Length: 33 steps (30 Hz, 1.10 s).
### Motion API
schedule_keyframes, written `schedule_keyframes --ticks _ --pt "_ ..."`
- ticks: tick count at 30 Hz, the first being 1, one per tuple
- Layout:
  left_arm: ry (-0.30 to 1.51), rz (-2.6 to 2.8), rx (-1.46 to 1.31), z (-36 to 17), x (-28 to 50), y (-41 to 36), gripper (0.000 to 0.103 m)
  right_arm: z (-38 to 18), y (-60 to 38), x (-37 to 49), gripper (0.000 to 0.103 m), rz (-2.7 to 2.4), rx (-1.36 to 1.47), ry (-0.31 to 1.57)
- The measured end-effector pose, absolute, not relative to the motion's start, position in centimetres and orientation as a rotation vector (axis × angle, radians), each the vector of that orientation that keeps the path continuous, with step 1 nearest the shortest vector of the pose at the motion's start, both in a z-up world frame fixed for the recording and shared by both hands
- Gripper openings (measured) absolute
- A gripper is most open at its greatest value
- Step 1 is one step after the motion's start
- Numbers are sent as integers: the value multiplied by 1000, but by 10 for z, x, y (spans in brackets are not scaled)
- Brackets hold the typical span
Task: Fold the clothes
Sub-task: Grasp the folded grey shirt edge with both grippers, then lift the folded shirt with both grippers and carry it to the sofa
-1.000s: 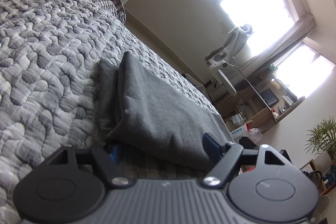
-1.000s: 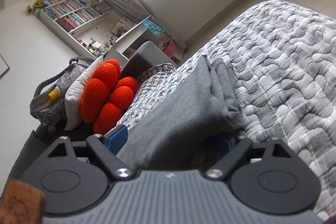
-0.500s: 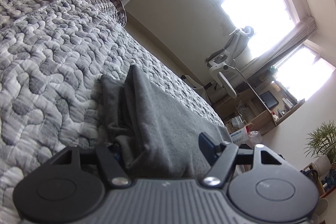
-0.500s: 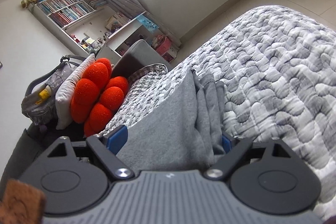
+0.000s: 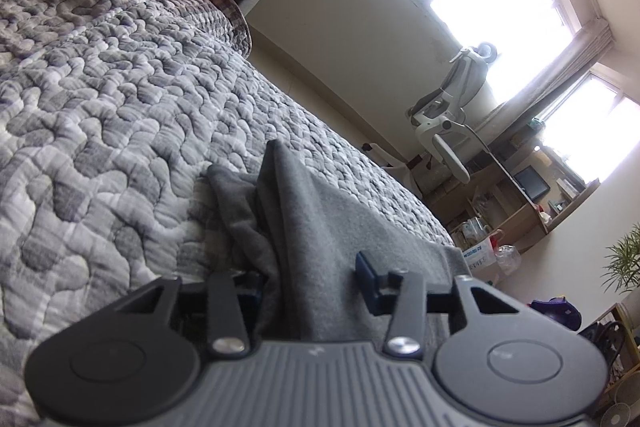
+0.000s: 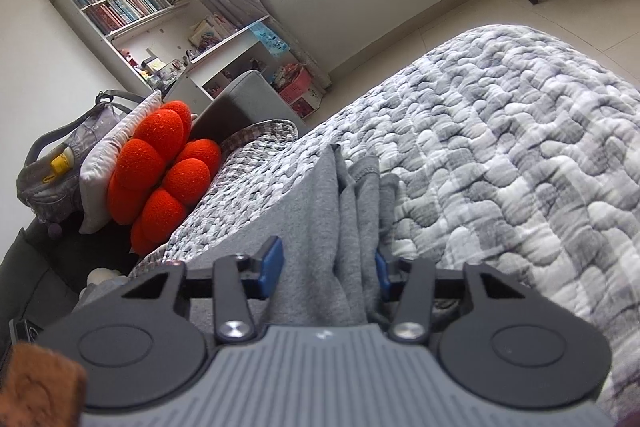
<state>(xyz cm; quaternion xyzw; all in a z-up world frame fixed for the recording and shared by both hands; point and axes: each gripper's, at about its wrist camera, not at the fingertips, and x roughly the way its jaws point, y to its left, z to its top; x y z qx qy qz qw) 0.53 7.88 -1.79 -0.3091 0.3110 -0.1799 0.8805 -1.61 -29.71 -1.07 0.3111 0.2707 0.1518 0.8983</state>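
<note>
Lying on the quilted bed (image 5: pixel 120 131), the grey garment (image 5: pixel 320 227) is bunched in several layers; left gripper (image 5: pixel 308 279) and right gripper (image 6: pixel 326 267) fingers straddle it, apart, so folding looks partway.

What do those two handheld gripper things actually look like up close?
Both look alike. The left gripper and right gripper each have a ribbed grey body flanked by two round black discs, black linkage arms pinned with silver screws, and blue pads on the fingertips. A small pale mark sits at the centre of each ribbed body. No cables or sleeves show in either view.
</note>
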Motion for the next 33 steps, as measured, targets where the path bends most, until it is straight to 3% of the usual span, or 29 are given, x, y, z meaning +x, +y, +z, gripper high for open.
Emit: schedule_keyframes --ticks 4,7,17,33 --pt "643 -335 -598 -15 4 74 24 -10 -292 -17 29 298 616 556" --pt "628 -306 -532 -11 1 67 21 -8 -286 -20 26 281 573 544" --pt "609 -257 -471 6 -7 61 15 0 -260 -25 22 212 408 508" --pt "473 -178 -383 69 -65 99 15 67 -186 -37 17 339 159 435"
